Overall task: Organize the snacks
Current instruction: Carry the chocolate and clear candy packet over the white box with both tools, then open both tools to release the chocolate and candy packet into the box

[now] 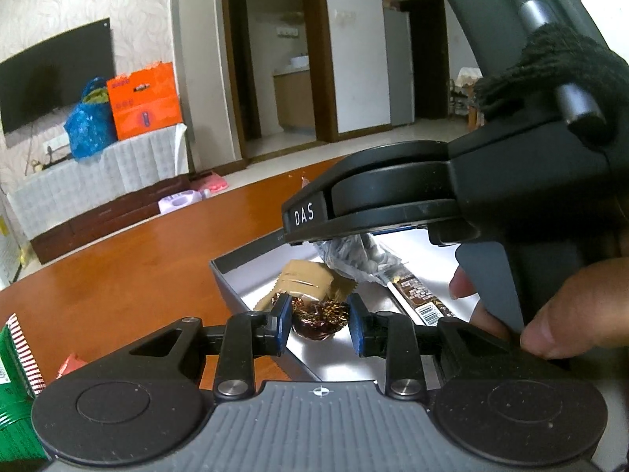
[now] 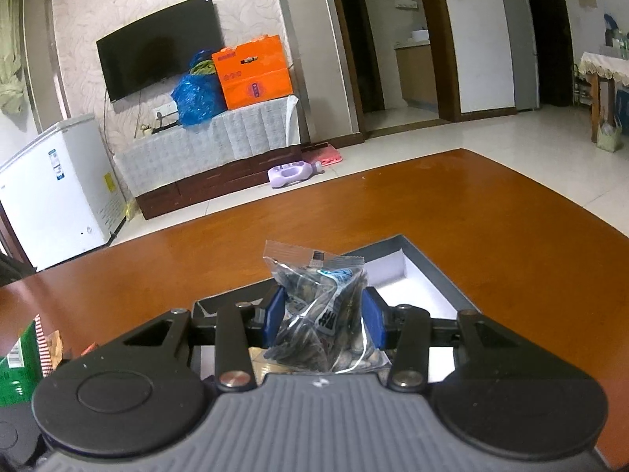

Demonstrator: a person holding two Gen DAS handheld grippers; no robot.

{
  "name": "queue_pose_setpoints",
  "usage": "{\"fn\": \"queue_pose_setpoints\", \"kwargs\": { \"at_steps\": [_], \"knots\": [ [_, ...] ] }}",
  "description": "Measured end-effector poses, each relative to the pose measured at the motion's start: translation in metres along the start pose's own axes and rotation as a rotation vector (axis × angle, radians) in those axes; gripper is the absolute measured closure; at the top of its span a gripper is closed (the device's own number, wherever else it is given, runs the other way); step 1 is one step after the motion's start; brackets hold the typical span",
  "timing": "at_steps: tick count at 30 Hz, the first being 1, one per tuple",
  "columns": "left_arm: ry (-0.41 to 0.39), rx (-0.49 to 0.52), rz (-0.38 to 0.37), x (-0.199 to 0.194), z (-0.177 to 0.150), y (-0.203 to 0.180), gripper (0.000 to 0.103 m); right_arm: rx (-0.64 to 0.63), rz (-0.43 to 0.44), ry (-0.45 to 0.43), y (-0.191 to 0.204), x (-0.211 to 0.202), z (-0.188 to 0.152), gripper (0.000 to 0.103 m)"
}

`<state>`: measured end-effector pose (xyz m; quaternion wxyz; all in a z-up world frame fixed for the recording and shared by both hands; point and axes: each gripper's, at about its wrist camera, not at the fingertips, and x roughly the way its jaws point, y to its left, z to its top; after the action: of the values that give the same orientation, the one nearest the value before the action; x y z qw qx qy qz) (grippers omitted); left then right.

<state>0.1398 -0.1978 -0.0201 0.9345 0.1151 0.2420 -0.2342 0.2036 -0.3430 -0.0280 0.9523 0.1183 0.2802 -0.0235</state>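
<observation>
Nearest you, your left gripper (image 1: 319,324) pinches a foil-wrapped candy (image 1: 320,319) just over the open box (image 1: 226,281). Your right gripper (image 2: 323,320), partly closed, clamps a clear seed packet (image 2: 320,314) above the same box. 2 snacks already lie inside. Both grippers crowd 1 small space: releasing together risks a collision or a snack spilling onto the tabletop (image 2: 491,228) beyond.

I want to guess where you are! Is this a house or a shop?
Most likely a house, a living room: a TV hangs on the wall, a fridge stands by a doorway, and snacks go in a box on a wooden table.
</observation>
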Motion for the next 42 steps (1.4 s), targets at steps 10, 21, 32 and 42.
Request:
{"fn": "queue_pose_setpoints", "kwargs": {
  "at_steps": [10, 21, 32, 42],
  "knots": [
    [-0.002, -0.004, -0.011, -0.002, 0.001, -0.001, 0.071, 0.001, 0.000, 0.004, 0.002, 0.000, 0.000, 0.059],
    [-0.004, -0.006, -0.015, 0.000, 0.002, 0.003, 0.067, -0.010, 0.006, -0.010, 0.002, 0.000, 0.002, 0.059],
    [-0.025, 0.001, -0.003, 0.000, 0.001, 0.004, 0.058, 0.006, 0.007, -0.021, -0.003, 0.000, 0.001, 0.059],
    [-0.030, -0.008, 0.002, -0.002, 0.003, 0.006, 0.051, 0.022, 0.016, -0.045, -0.008, -0.004, -0.002, 0.048]
  ]
}}
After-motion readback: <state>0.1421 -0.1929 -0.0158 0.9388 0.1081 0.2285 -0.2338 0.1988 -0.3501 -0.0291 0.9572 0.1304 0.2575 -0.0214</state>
